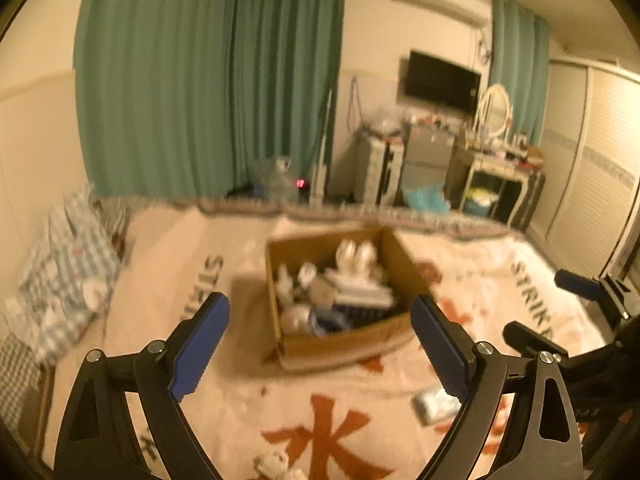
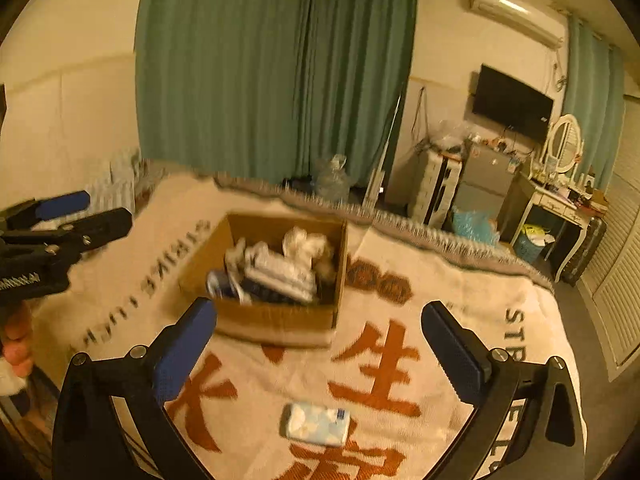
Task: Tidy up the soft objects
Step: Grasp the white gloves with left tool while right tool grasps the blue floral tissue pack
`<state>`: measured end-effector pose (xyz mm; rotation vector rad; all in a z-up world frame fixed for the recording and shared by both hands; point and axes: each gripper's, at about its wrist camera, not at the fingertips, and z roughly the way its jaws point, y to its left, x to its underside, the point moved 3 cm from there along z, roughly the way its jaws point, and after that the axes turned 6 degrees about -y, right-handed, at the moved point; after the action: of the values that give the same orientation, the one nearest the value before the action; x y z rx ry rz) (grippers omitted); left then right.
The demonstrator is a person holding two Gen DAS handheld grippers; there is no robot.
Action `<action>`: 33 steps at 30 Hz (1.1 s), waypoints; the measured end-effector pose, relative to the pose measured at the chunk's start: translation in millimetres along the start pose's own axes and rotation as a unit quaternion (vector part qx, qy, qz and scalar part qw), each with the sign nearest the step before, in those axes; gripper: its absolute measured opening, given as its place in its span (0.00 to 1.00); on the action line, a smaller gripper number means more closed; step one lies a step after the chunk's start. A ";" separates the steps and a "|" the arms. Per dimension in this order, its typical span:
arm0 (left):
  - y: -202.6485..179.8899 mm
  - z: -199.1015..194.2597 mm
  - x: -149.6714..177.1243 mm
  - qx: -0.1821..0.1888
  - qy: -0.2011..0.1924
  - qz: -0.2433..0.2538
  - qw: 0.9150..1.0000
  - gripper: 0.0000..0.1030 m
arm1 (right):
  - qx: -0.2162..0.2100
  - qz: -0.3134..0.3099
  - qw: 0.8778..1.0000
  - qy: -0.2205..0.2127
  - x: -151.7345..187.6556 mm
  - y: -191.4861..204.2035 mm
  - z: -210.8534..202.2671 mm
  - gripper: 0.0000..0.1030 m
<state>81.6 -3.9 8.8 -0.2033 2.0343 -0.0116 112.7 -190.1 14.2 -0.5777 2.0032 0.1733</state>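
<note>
Cardboard box (image 2: 276, 280): on the blanket (image 2: 460, 320), part-filled with soft goods. Tissue pack (image 2: 318, 424): loose, nearer than the box. Left gripper (image 1: 320, 344), right gripper (image 2: 320, 344): both spread wide, empty. Step, judged: between pickups; next, right gripper descends onto the pack

Filled cardboard box (image 1: 340, 344) on blanket (image 1: 224, 392)
</note>
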 end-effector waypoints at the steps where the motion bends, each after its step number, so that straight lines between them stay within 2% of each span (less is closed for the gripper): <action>1: 2.9 4.9 9.1 -0.007 0.007 0.000 1.000 0.90 | -0.002 0.000 1.000 0.017 11.8 -0.5 10.4 1.00; 6: 20.0 29.9 54.0 -0.036 0.054 -0.005 0.998 0.90 | -0.007 0.049 0.995 0.084 57.8 -14.9 45.7 1.00; 12: 35.5 61.0 108.6 -0.065 0.130 -0.022 0.989 0.90 | -0.007 0.080 0.985 0.150 109.2 -23.7 80.8 1.00; 15: 37.2 66.3 131.6 -0.059 0.159 -0.019 0.985 0.90 | -0.012 0.085 0.980 0.180 133.4 -19.1 95.6 1.00; 18: 40.0 68.2 153.8 -0.073 0.186 -0.017 0.980 0.90 | -0.020 0.086 0.975 0.204 151.6 -12.5 107.7 1.00; 21: 39.2 74.4 179.4 -0.062 0.232 -0.018 0.971 0.90 | -0.021 0.092 0.970 0.223 163.7 -8.9 117.6 1.00; 25: 37.4 78.3 205.8 -0.049 0.269 -0.023 0.962 0.89 | -0.021 0.087 0.968 0.237 172.8 -4.4 126.7 1.00; 30: 34.6 77.1 213.8 -0.042 0.269 -0.007 0.962 0.88 | -0.019 0.076 0.968 0.240 174.0 -1.4 127.6 0.88; 32: 36.5 75.0 213.9 -0.038 0.272 -0.013 0.961 0.80 | -0.015 0.074 0.968 0.240 173.1 -2.4 127.6 0.71; 33: 38.7 75.3 212.3 -0.039 0.275 -0.012 0.961 0.73 | -0.016 0.076 0.968 0.240 172.6 -2.6 128.1 0.71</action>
<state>49.1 8.5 -217.1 -0.2996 2.5888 -0.0041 149.6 -202.4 -197.2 -0.5202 2.5227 0.1682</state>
